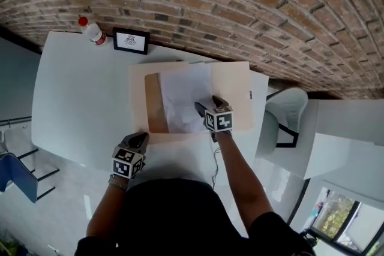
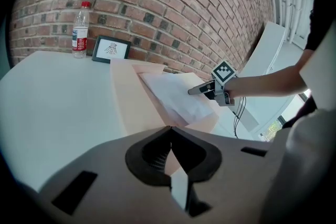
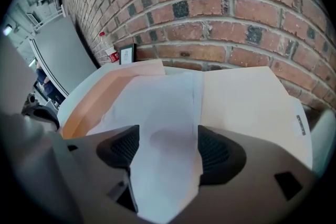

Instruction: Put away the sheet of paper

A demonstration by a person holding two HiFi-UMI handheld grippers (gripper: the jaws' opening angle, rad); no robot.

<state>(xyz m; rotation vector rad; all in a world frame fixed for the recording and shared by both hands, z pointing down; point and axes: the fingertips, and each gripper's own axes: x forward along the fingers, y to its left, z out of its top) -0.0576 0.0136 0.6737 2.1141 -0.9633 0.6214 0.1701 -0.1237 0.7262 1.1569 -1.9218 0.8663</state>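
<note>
At the left, the left gripper [image 1: 139, 139] rests at the near edge of the open folder [image 1: 233, 90] on the table [image 1: 72, 99]. Its fingers are pressed together, but I cannot tell whether they nip the folder's edge. The sheet of paper [image 1: 185, 99] lies flat inside the folder, with its long axis running away from the person toward the brick wall [image 1: 240, 3]. The right gripper [image 1: 208, 107] is the nearer one. It sits over the near part of the sheet with its fingers spread. The right gripper view shows the paper passing flat under the gap between them, not gripped. In the head view the marker cube hides this.
</note>
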